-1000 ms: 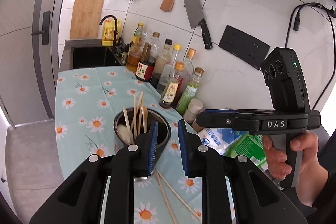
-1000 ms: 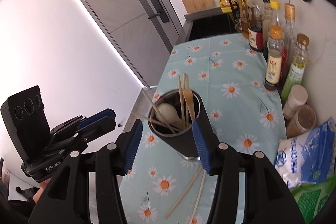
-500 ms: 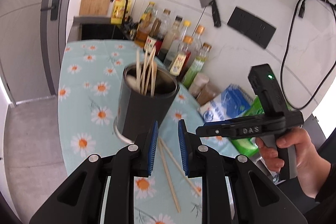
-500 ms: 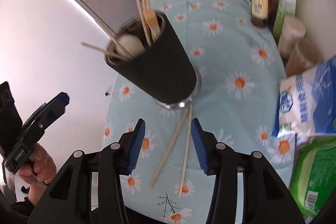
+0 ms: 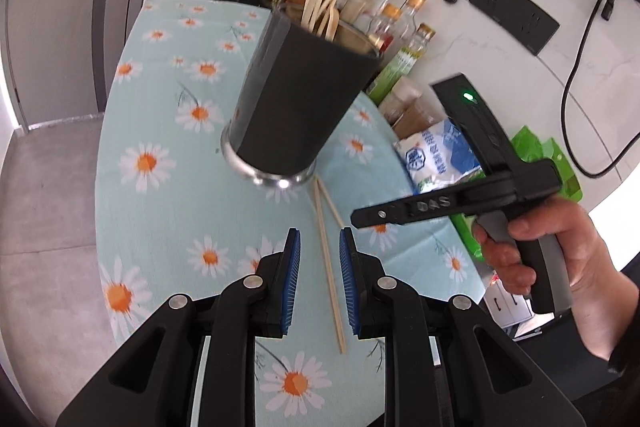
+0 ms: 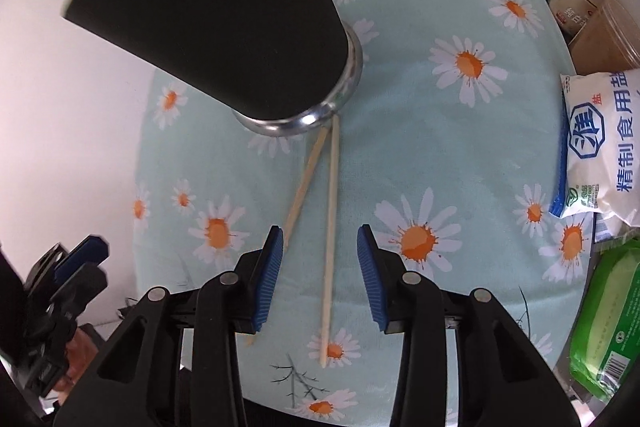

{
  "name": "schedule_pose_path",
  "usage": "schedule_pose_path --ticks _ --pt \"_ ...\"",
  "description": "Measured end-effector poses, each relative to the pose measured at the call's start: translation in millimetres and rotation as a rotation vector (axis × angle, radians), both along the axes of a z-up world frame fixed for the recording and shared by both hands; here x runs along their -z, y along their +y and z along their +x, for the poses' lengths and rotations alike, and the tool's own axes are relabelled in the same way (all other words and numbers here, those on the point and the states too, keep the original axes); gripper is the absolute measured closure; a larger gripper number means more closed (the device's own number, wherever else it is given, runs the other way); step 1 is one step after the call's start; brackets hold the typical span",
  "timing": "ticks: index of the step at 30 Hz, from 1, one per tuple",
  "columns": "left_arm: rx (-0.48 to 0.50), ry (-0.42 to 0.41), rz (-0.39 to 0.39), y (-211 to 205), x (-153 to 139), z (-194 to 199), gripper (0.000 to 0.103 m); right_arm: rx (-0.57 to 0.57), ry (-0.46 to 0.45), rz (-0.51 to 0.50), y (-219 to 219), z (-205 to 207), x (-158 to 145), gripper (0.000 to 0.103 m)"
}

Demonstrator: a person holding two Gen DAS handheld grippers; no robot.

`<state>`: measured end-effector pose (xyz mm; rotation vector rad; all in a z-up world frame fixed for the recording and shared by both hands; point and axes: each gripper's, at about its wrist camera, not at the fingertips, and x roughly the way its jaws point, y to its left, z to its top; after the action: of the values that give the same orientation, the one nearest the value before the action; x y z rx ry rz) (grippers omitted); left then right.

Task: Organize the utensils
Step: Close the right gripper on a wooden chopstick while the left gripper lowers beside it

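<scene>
Oddly, right tongs (image 6: pixel 319 241), closing yet empty, hide one chopstick's (image 6: pixel 303 182) near end.

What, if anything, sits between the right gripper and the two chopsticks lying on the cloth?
Nothing visible. The right gripper hangs over the chopsticks with its jaws, which have just been closing, apart and not yet touching them; one stick lies between them. Only bare tablecloth surrounds the sticks, whose far ends meet the black holder.

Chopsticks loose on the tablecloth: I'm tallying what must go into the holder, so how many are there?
2. One chopstick lies between the right gripper's open jaws; the other chopstick angles left, both touching the black holder's base.
</scene>
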<state>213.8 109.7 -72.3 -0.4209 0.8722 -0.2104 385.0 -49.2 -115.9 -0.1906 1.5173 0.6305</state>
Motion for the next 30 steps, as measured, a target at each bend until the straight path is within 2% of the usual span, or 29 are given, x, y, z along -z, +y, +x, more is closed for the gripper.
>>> schedule_pose_path --ticks 3,4,6,11,13,14,20,30 --pt "0.014 0.029 -0.013 -2.7 11.7 -4.4 0.082 -0.020 0.001 -0.053 10.5 -1.9 11.0 0.068" --pt "0.015 0.037 -0.015 -3.4 15.2 -6.2 0.078 -0.019 0.003 -0.069 12.6 -1.6 14.7 0.068" --pt "0.012 0.056 -0.029 -3.2 22.8 -9.9 0.077 -0.017 0.009 -0.100 15.9 -2.4 20.9 0.070" --pt "0.017 0.082 -0.054 -1.3 33.5 -16.4 0.077 -0.023 -0.026 -0.164 27.7 -5.7 24.3 0.083" --pt "0.023 0.091 -0.048 -1.7 35.5 -16.3 0.077 -0.029 -0.046 -0.179 32.4 -7.7 24.6 0.095" --pt "0.024 0.098 -0.039 -2.4 36.5 -15.9 0.077 -0.023 -0.052 -0.184 32.9 -8.2 24.5 0.096" --pt "0.022 0.130 0.012 -8.6 35.6 -11.7 0.077 0.006 -0.037 -0.155 25.1 -13.2 22.9 0.097" --pt "0.069 0.200 0.082 -32.0 34.0 14.9 0.077 0.073 -0.030 -0.018 -42.0 -14.1 3.6 0.097"
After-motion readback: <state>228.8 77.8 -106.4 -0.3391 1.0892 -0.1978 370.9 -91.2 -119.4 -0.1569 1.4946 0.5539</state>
